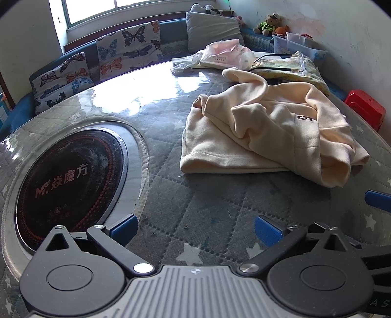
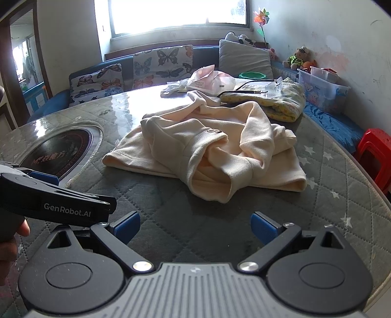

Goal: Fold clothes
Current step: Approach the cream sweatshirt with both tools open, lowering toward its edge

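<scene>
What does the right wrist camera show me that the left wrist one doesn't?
Only the right wrist view shows the doorway, a pinwheel by the window, the green bowl, and the left hand-held gripper's body from the side. Only the left wrist view shows the whole induction hob. Both show the crumpled cream garment, butterfly cushions, red stool, and an open, empty right hand-held gripper and left hand-held gripper.

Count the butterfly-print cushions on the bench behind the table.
2. One butterfly cushion lies at the left end of the blue bench; the other butterfly cushion stands to its right, under the window. The plain grey cushion further right isn't counted. More could sit out of frame.
</scene>
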Demonstrator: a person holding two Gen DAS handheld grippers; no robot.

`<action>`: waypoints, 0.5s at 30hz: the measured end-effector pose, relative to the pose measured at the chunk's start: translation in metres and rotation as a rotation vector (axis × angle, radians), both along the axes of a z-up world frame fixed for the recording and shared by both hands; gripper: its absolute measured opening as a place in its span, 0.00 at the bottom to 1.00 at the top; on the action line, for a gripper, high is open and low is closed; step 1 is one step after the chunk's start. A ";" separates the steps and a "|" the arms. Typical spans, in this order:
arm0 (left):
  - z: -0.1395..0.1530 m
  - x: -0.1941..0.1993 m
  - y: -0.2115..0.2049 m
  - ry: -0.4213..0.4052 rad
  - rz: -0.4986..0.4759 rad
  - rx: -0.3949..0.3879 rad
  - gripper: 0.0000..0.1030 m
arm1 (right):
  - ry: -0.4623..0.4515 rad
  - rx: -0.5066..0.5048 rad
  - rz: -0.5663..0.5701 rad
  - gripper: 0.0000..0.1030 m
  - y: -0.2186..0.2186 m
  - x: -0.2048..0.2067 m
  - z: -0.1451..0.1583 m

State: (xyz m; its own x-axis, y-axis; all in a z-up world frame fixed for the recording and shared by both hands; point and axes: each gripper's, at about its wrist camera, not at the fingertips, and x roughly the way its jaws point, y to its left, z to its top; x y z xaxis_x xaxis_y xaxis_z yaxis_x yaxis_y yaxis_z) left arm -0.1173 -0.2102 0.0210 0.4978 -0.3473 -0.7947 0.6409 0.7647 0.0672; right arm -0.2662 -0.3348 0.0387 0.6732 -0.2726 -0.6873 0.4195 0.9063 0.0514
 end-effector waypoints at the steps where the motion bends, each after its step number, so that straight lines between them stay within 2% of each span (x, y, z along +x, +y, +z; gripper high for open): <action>1: 0.000 0.000 0.000 0.000 0.000 0.000 1.00 | 0.000 0.001 -0.001 0.96 0.000 0.000 0.000; 15: -0.002 0.001 -0.009 0.001 -0.009 0.012 1.00 | 0.002 0.008 -0.013 0.95 -0.007 0.000 -0.002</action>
State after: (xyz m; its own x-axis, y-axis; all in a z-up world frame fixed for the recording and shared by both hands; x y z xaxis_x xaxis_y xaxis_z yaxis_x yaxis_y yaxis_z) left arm -0.1168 -0.2192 0.0195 0.4939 -0.3419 -0.7994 0.6474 0.7584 0.0757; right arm -0.2663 -0.3419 0.0362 0.6681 -0.2755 -0.6912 0.4313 0.9004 0.0579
